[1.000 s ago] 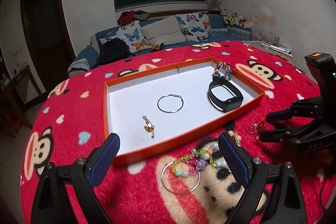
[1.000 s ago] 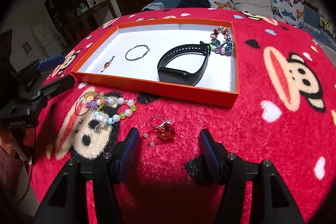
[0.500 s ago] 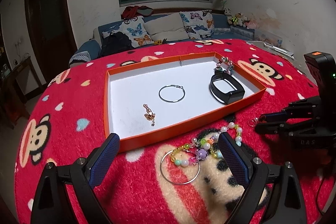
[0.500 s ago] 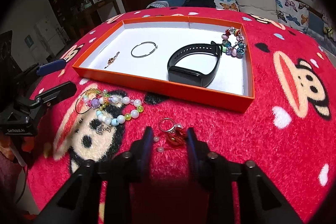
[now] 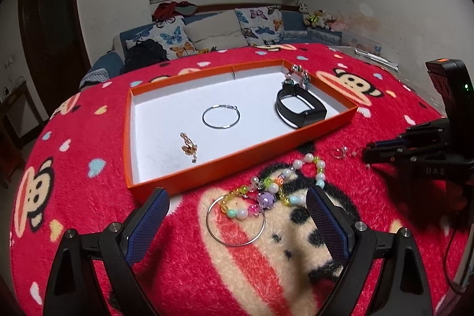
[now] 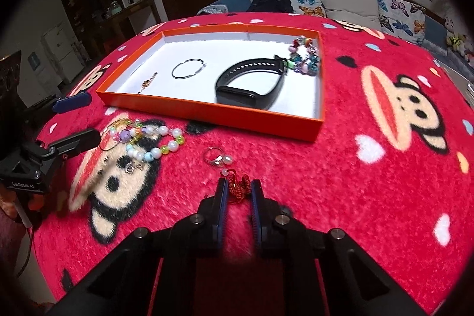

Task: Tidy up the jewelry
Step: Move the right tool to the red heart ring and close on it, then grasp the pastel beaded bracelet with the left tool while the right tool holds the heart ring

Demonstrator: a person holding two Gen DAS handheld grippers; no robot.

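Right hand-held gripper (image 6: 238, 188) is pinched shut on a red knotted charm (image 6: 237, 188) on the desk (image 6: 370, 197), near the orange tray (image 6: 207, 111). Left hand-held gripper (image 5: 237, 209) hangs wide open around the bead bracelet (image 5: 275, 191), holding nothing.

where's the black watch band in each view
Left wrist: the band lies at the tray's right end, upper right of centre.
Right wrist: the band lies in the tray's right half, just above centre.
Shared landmark: the orange tray, with the dark bead bracelet just behind the band.
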